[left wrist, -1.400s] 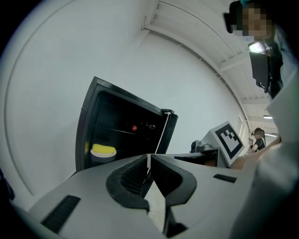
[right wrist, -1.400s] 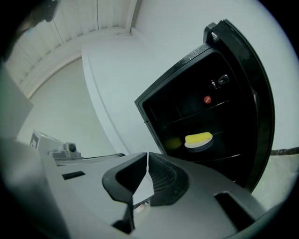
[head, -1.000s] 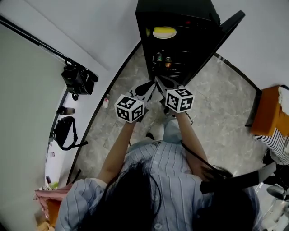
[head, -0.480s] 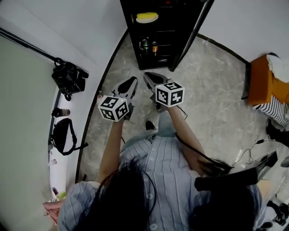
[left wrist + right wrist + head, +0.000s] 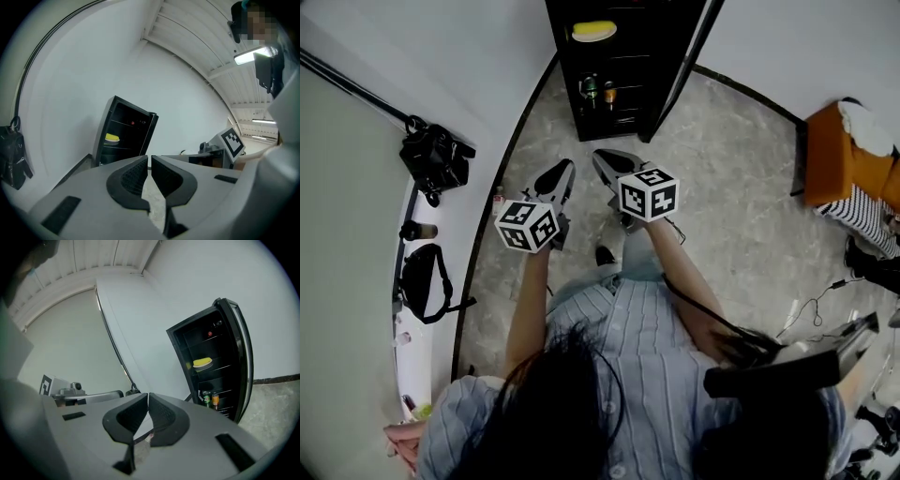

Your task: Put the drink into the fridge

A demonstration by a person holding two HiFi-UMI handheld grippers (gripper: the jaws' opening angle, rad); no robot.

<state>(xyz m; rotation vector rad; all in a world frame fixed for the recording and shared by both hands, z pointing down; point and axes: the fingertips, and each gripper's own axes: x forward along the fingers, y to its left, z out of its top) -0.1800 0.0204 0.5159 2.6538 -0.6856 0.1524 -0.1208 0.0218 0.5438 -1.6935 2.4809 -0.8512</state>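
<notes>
1. Backed well clear of the tall black fridge (image 5: 623, 56) within the last second (now pushed up to the top edge of the head view, with bare marbled grey floor (image 5: 731, 187) between).
2. Drawn back with it: the left grey two-jaw gripper (image 5: 562, 169) and the right grey two-jaw gripper (image 5: 602, 161), side by side, both aimed roughly at the fridge.
3. Closed, both pairs of fingers, pad against pad, with nothing between them in either gripper view.
4. Judged from that: delivery done and hands off, with only the open black fridge door (image 5: 684, 56) left to deal with, if shutting it belongs to the job.
5. Found on a lower shelf inside: a small green drink container (image 5: 206, 399) and a small orange drink container (image 5: 215, 400), just beside each other; no telling which was the task's drink.
6. Standing upright, both, long axis vertical, tops toward the shelf above; too small to say can or bottle.
7. Higher up, on another shelf: a flat yellow object (image 5: 202, 363), well apart from the drinks.
</notes>
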